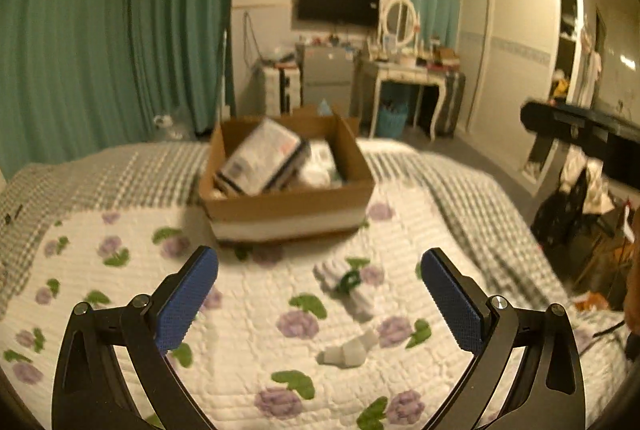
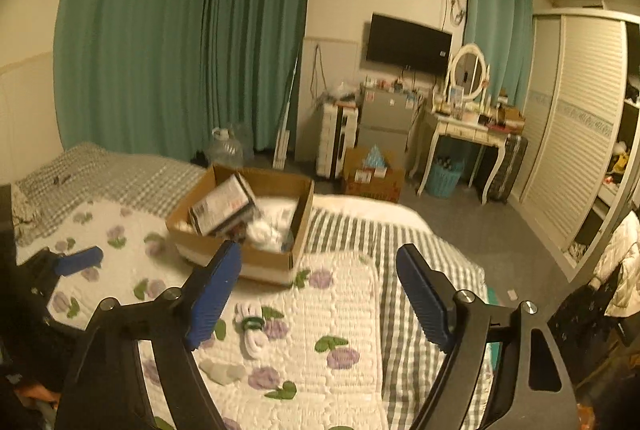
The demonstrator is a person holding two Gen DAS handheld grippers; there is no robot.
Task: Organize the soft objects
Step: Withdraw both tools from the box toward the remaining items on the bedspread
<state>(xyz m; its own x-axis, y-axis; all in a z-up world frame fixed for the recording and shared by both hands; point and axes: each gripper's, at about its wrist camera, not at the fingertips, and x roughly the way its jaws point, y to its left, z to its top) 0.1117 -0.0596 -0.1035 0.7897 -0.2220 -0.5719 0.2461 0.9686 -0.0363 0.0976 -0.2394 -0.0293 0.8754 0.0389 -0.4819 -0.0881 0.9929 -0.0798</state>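
A white sock bundle with a green band (image 1: 347,285) lies on the floral quilt (image 1: 248,314), with a small pale folded piece (image 1: 348,350) just nearer. Both show in the right wrist view, the bundle (image 2: 251,328) and the pale piece (image 2: 222,371). A cardboard box (image 1: 288,206) behind them holds a printed package (image 1: 262,158) and white soft items (image 2: 267,230). My left gripper (image 1: 319,300) is open above the quilt, the bundle between its fingers' line of sight. My right gripper (image 2: 318,298) is open and empty, above the bed right of the box (image 2: 276,266).
The bed has a grey checked blanket (image 2: 408,310) at its right and far side. My left gripper's blue finger (image 2: 78,260) shows at the right wrist view's left. Green curtains, a dressing table (image 2: 460,134), a wardrobe (image 2: 576,134) and floor clutter lie beyond.
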